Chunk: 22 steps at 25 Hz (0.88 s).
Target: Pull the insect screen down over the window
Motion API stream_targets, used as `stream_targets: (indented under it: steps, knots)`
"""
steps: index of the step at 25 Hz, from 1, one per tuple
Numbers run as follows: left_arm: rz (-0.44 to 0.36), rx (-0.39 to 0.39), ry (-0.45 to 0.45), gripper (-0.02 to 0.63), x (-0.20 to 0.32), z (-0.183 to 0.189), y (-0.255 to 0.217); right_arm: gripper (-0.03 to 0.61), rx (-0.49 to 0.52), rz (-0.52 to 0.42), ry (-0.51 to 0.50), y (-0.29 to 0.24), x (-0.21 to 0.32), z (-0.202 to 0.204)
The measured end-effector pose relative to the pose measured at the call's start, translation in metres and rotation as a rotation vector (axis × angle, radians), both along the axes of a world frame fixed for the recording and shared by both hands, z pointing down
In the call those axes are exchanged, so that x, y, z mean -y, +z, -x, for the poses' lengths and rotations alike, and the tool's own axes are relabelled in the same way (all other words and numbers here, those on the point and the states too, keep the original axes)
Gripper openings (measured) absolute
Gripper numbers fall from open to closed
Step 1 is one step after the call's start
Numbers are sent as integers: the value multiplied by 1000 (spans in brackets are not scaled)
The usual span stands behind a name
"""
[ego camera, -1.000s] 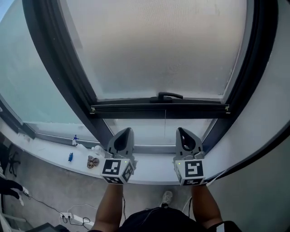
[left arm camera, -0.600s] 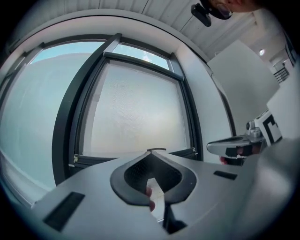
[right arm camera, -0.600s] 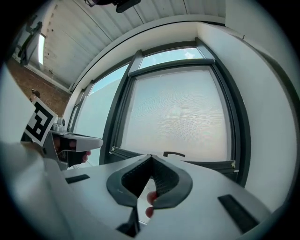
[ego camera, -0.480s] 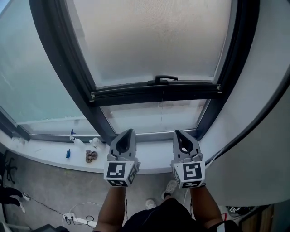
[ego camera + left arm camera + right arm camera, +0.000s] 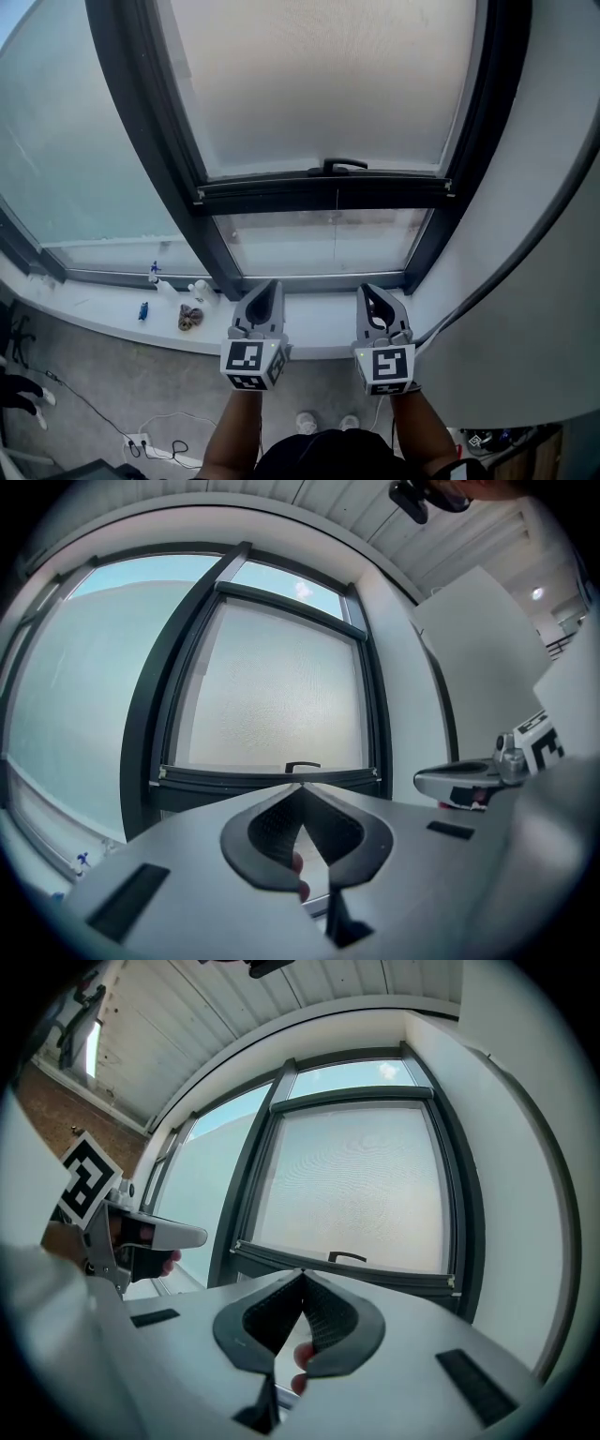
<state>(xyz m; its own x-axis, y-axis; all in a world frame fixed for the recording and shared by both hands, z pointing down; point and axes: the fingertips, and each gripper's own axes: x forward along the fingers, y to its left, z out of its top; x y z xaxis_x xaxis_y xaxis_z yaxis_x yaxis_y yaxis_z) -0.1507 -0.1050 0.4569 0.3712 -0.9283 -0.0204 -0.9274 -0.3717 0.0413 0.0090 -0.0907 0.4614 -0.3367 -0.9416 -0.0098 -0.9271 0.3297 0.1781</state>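
Note:
The insect screen point(image 5: 328, 84) is a pale mesh that covers most of the window. Its dark bottom bar point(image 5: 323, 192) carries a small handle point(image 5: 342, 166) and hangs a short way above the sill, with a strip of bare glass point(image 5: 319, 248) below it. My left gripper point(image 5: 265, 289) and right gripper point(image 5: 373, 292) are side by side over the sill, pointing at the window, both shut and empty, and clear of the bar. The bar point(image 5: 272, 778) and handle point(image 5: 302, 765) show beyond the shut left gripper point(image 5: 300, 787). The handle point(image 5: 347, 1257) also lies past the shut right gripper point(image 5: 302, 1274).
The white window sill point(image 5: 112, 305) holds small items at the left: two blue pieces, a white object and a brownish lump point(image 5: 191, 318). A dark frame post point(image 5: 150, 131) stands left of the screen and a white wall point(image 5: 544, 234) right of it. A power strip point(image 5: 141, 441) lies on the floor.
Both grippers have drawn back from the window toward the person and sunk a little, still shut. The screen's bottom bar sits farther from the fingertips than before.

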Motion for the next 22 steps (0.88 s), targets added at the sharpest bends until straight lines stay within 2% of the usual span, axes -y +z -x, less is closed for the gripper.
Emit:
stream_targets:
  steps: [9,14,22]
  knots:
    - [-5,19,-9,3,-18,-26,-1,5,12,-1,16,-6,-23,-30]
    - [-3,35,-4,3,-26,-34,-1,3,8,-34,0,-14,-31,-31]
    - [2,47,-9,3,-33,-37,2,3,33,-25,-3,-15,-34,-29]
